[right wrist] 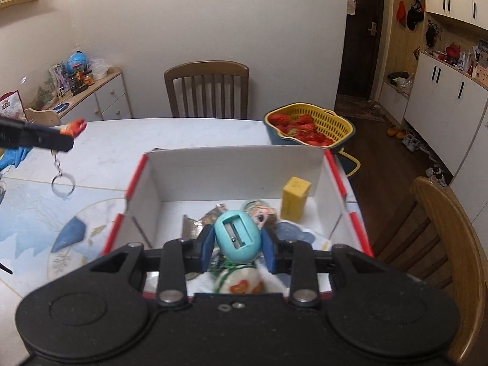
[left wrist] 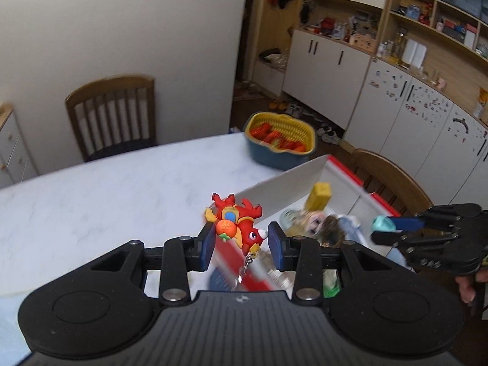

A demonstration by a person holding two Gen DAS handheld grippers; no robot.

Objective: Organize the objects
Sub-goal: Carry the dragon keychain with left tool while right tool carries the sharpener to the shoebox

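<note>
The left tool (left wrist: 237, 245) is pinching a red dragon keychain (left wrist: 236, 225) between its blue pads (left wrist: 208, 245). The figure lies head-down in the grip, with an orange ball on its belly, and its chain and key ring (right wrist: 63, 185) dangle beneath it. This tool is raised above the white marble bench (left wrist: 91, 192), just outside the left wall of the open cardboard box (right wrist: 235, 164), and is angled toward the bench's far right corner.

The right tool (right wrist: 237, 245) is pressed onto a teal egg-shaped pencil sharpener (right wrist: 238, 236), whose blade slot faces the camera. It is held level above the near end of the box, pointing along the box toward the far edge of the bench. In the left wrist view, this tool enters from the right, with part of the person's right hand (left wrist: 468, 286) visible behind it.

Inside the box, a yellow block (right wrist: 294, 198) stands upright near the far right corner, and a doll (right wrist: 259, 213) with light hair lies on the floor beneath the sharpener. Other items near the box's near wall are too blurred to name.

A yellow strainer basket (right wrist: 329, 122) of strawberries (right wrist: 300, 129), set in a dark blue bowl, sits at the far right corner of the bench, just beyond the box. A wooden chair (right wrist: 207, 88) stands at the far edge.
</note>
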